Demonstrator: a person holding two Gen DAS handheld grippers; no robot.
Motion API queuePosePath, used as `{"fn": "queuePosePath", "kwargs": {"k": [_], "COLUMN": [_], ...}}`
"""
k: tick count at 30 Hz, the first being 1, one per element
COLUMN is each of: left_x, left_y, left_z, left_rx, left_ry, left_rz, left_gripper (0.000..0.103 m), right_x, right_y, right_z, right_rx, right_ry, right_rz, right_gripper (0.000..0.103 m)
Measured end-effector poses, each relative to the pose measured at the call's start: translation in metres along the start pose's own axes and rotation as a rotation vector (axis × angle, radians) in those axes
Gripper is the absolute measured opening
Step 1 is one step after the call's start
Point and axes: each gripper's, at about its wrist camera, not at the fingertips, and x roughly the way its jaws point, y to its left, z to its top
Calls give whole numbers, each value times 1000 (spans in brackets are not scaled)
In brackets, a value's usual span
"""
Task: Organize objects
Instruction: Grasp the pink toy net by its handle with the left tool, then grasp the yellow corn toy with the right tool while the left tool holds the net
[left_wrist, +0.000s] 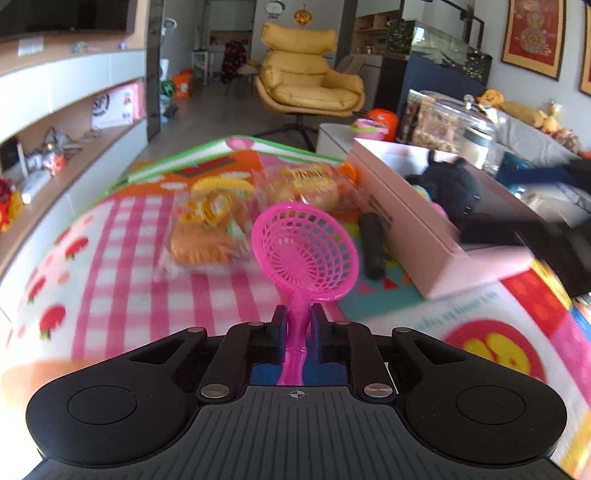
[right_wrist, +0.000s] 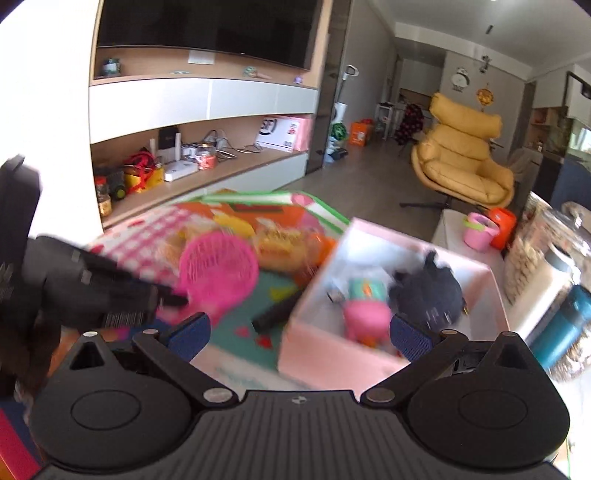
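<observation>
My left gripper (left_wrist: 298, 318) is shut on the handle of a pink toy strainer (left_wrist: 306, 251), whose basket stands up in front of the jaws over a colourful play mat (left_wrist: 122, 236). A pink open box (left_wrist: 417, 236) lies to the right, with a black plush toy (left_wrist: 450, 181) inside. In the right wrist view my right gripper (right_wrist: 301, 334) is open wide, with nothing between its blue pads (right_wrist: 192, 332), over the box's near wall (right_wrist: 332, 365). The black plush (right_wrist: 428, 295) and a pink toy (right_wrist: 365, 317) lie in the box. The strainer (right_wrist: 218, 273) and left gripper (right_wrist: 173, 299) show at the left.
Two clear bags of toy food (left_wrist: 207, 229) (left_wrist: 306, 184) lie on the mat behind the strainer. A black cylinder (left_wrist: 373, 243) rests against the box's left wall. A yellow armchair (left_wrist: 306, 81) stands behind, shelves (left_wrist: 74, 140) run along the left, and glass jars (left_wrist: 458, 122) stand at the right.
</observation>
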Motion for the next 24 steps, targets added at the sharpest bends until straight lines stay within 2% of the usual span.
{"fn": "queuePosePath", "kwargs": {"k": [2,6,9,14,19,20,21,22,24], "left_x": [-12,-31,-38,-49,-48,-48,-48,-47,-45], "left_y": [-1,10,25,43,44,43,44,43,43], "left_z": [-11,-27,-35,-43,-44,-44,-44,-45,-46], "left_rx": [2,-25,-74,-136,-150,-149,-149,-150,-153], "left_ry": [-5,-43,-42,-51,-55,-55,-56,-57,-57], "left_rz": [-15,5,11,-4,-23,-27,-32,-36,-43], "left_gripper": [16,15,15,15,15,15,15,16,16], "right_x": [23,91,148,217,249,250,249,246,231], "right_y": [0,-2,-1,30,51,53,54,54,51], "right_z": [28,83,108,119,112,111,110,111,113], "right_rx": [36,163,263,187,140,133,129,130,127], "right_ry": [32,138,227,316,379,388,403,414,400], "right_rz": [47,107,142,68,80,88,104,122,120], "right_gripper": [103,103,101,85,75,65,45,34,31]}}
